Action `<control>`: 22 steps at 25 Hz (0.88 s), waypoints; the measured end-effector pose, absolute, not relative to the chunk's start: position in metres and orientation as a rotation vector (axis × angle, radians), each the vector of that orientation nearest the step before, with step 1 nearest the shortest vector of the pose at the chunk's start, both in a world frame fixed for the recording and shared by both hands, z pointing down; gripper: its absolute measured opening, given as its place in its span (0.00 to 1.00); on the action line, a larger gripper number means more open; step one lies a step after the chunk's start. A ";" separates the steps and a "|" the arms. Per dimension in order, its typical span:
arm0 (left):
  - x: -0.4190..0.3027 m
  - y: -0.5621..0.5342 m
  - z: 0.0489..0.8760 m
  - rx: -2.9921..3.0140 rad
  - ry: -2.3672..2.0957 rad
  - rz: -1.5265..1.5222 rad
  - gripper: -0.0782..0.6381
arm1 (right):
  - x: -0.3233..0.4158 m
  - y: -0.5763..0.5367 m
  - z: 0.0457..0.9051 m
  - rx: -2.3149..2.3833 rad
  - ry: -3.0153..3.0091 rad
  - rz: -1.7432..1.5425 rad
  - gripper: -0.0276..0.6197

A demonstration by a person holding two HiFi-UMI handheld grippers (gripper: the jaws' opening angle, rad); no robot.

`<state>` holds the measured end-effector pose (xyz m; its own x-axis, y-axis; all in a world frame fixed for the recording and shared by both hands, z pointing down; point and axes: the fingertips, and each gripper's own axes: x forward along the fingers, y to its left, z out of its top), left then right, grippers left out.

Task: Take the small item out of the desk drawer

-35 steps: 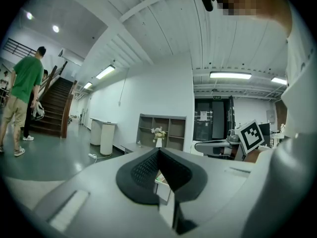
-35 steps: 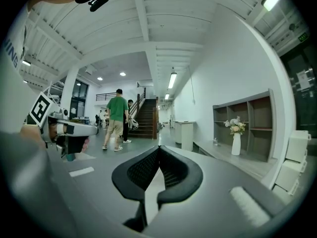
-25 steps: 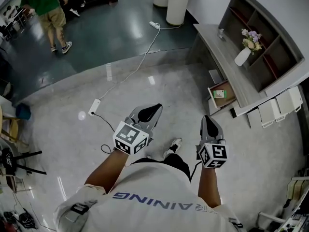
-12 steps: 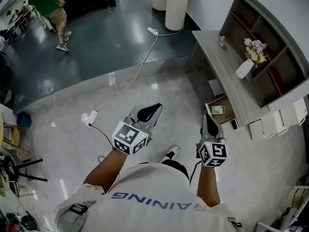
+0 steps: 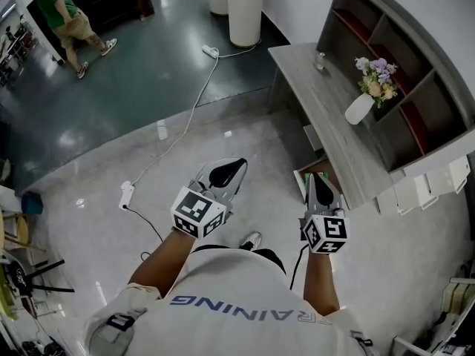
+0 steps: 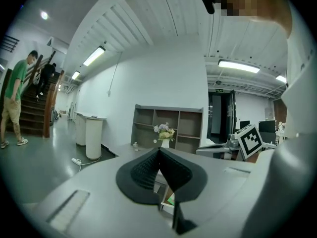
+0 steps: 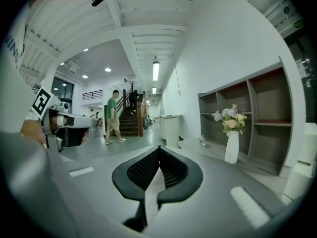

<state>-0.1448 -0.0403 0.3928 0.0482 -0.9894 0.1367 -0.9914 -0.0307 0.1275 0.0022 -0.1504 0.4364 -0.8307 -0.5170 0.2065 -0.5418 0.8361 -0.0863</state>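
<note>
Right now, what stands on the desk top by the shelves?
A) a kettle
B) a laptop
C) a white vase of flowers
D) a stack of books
C: the head view shows a white vase holding flowers upright on the desk.

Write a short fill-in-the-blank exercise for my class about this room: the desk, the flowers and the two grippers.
1. The flowers on the desk stand in a ____ vase.
2. The left gripper and the right gripper are both empty, with their jaws ____.
3. The person on the dark floor wears a ____ shirt.

Missing words: white; shut; green.
</note>
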 end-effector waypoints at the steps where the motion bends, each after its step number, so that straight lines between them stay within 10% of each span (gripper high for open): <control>1: -0.143 -0.052 0.394 2.139 -2.031 0.016 0.11 | 0.006 -0.161 0.439 0.843 -2.830 0.218 0.07; 22: -0.097 -0.307 0.426 2.618 -1.224 0.123 0.11 | 0.090 -0.277 0.476 1.675 -2.346 0.421 0.07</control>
<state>-0.0967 -0.3072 0.4260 0.6436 -0.7438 0.1803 -0.7648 -0.6164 0.1874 0.0900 -0.2774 0.4760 -0.3216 -0.8814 0.3460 -0.9467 0.3062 -0.0999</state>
